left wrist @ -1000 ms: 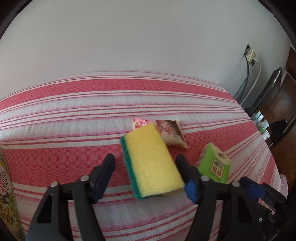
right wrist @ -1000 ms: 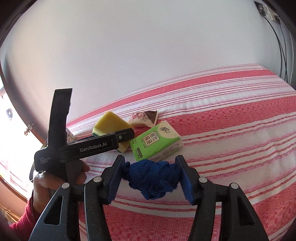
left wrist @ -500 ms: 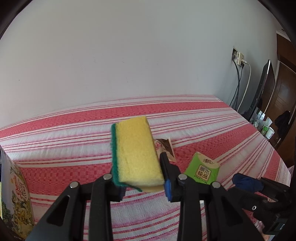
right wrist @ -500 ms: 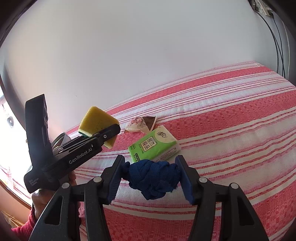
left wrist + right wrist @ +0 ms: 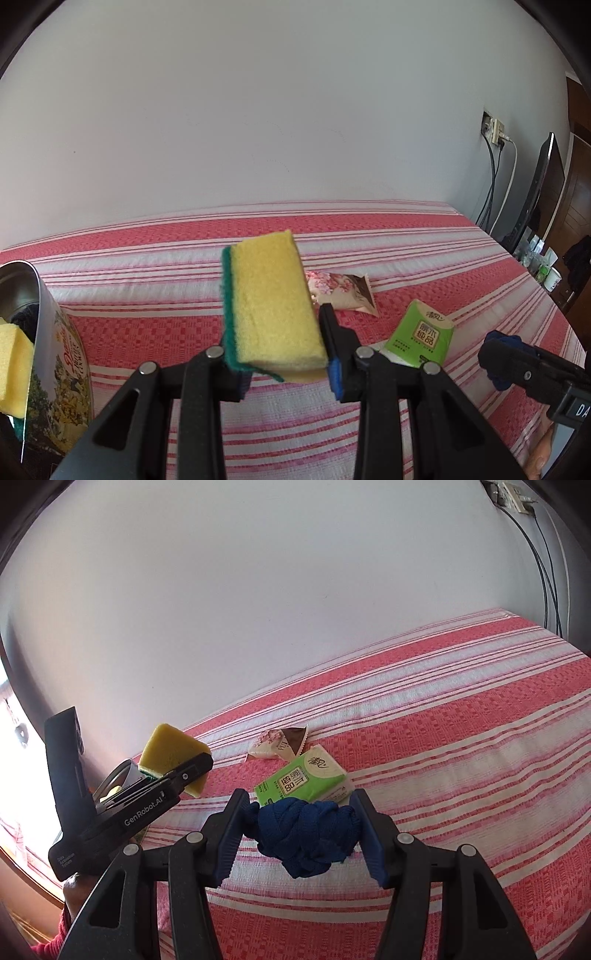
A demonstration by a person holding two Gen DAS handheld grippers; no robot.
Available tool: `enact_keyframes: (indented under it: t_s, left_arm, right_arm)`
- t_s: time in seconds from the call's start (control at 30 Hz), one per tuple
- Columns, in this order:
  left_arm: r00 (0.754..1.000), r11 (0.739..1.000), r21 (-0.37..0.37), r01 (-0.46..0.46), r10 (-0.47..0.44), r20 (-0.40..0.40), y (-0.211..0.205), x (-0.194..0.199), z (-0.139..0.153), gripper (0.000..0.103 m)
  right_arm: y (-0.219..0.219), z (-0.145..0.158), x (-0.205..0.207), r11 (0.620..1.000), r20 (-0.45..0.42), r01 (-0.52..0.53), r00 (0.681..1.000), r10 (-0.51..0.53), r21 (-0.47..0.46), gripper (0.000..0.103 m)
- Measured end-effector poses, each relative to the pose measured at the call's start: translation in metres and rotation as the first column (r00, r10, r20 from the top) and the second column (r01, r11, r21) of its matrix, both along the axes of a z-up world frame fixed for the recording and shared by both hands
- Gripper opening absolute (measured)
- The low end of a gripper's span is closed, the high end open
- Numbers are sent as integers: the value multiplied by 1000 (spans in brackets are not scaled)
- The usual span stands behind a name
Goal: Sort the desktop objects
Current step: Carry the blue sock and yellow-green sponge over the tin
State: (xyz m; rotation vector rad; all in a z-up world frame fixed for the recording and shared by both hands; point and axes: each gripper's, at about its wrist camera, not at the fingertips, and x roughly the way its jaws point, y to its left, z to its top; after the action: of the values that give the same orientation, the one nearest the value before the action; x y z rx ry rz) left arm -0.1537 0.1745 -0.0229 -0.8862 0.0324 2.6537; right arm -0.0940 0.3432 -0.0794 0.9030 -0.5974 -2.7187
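Observation:
My left gripper (image 5: 284, 363) is shut on a yellow sponge with a green scouring side (image 5: 271, 306) and holds it in the air above the red striped cloth; it also shows in the right wrist view (image 5: 171, 755). My right gripper (image 5: 301, 825) is shut on a knotted blue cloth (image 5: 306, 834), seen at the right edge of the left wrist view (image 5: 500, 341). A green tissue pack (image 5: 421, 334) (image 5: 304, 779) and a floral sachet (image 5: 341, 291) (image 5: 279, 742) lie on the cloth.
A printed metal tin (image 5: 48, 350) stands at the left with another yellow sponge (image 5: 13, 365) inside. The table (image 5: 461, 738) ends at a white wall. Cables and a socket (image 5: 495, 133) and a monitor (image 5: 543, 192) are at the right.
My left gripper closed on the sponge, lifted it off the cloth and moved left toward the tin, which has come into view. My right gripper kept hold of the blue cloth.

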Motion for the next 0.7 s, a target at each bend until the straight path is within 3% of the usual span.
enact_keyframes:
  t_s: [0.7]
  left_arm:
    - [992, 992, -123, -22, 6, -129, 7, 21, 10, 31]
  right_arm:
    - [-6, 7, 9, 1000, -39, -2, 999, 3, 22, 59]
